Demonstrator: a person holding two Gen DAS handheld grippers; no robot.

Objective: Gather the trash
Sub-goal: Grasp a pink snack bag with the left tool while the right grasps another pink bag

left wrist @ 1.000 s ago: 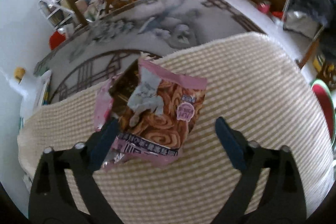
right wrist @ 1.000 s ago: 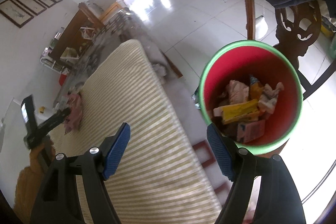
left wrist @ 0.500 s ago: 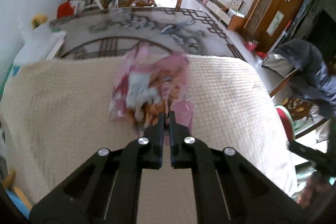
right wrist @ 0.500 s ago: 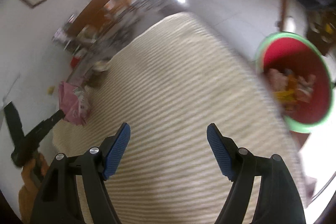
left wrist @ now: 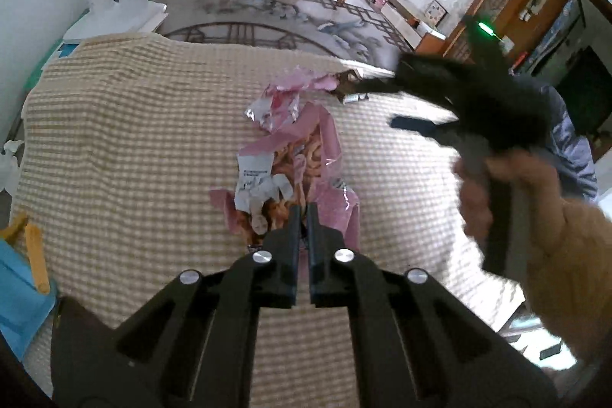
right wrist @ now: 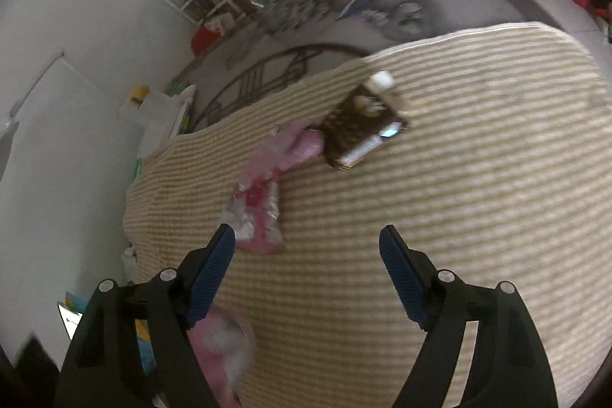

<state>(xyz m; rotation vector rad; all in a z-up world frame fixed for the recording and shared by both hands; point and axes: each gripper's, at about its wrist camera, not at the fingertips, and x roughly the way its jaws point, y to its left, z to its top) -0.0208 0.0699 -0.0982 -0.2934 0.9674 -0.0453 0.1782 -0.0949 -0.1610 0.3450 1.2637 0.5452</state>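
Compared with a second earlier, the left claw (left wrist: 302, 213), then spread wide around the pink snack bag (left wrist: 294, 174), is now clenched on the bag's near end, and the bag hangs crumpled over the cloth instead of lying flat. The right claw (right wrist: 306, 266), then beside the red bin with a green rim, has swung away from it; the bin is gone from both views. Its jaws are opening with nothing between them. A second torn pink wrapper (right wrist: 256, 213) lies just ahead of its left finger, and a dark brown packet (right wrist: 361, 125) lies beyond that, toward the far edge.

The counter is covered by a cream-and-tan checked cloth (left wrist: 134, 140). Past the far edge lies a grey patterned rug (left wrist: 267, 21), with wooden furniture behind it. In the left view a hand (left wrist: 493, 186) holds the right claw over the right side of the cloth.
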